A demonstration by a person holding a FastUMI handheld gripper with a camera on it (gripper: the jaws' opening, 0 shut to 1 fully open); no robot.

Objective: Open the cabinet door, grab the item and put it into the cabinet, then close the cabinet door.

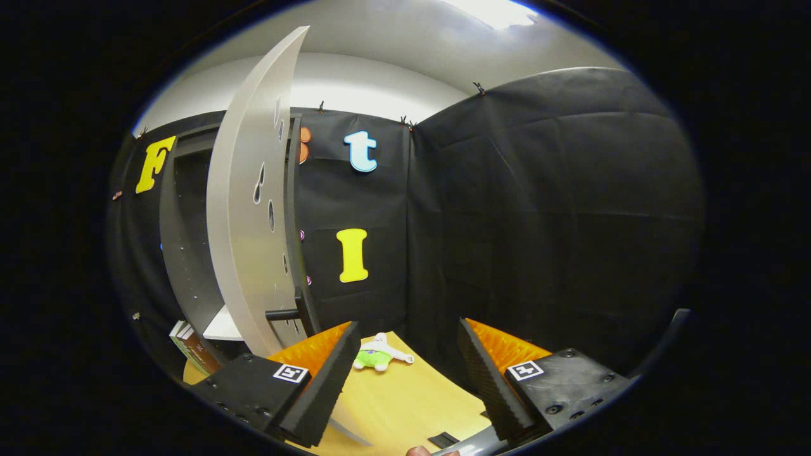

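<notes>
Small plush toy [378, 356], green and white, lies flat on the wooden tabletop [405, 399], just ahead of the fingers and nearer the left one, close to the table's far edge by the booth wall. It is untouched; nothing grips it. The gripper [405, 373] hangs above the table with its jaws spread wide and empty, the gap already broad enough to take the toy, which suggests the grab is the step in hand. To the left the cabinet door [250, 215] stands swung open, its pale inner face edge-on to the camera, a dark handle [282, 313] near its lower edge. Behind it the dark cabinet [184, 240] interior shows a pale shelf [223, 326], likely the toy's destination. A book or box [190, 345] leans by the cabinet's foot. Door opening looks done; placing and closing remain.
</notes>
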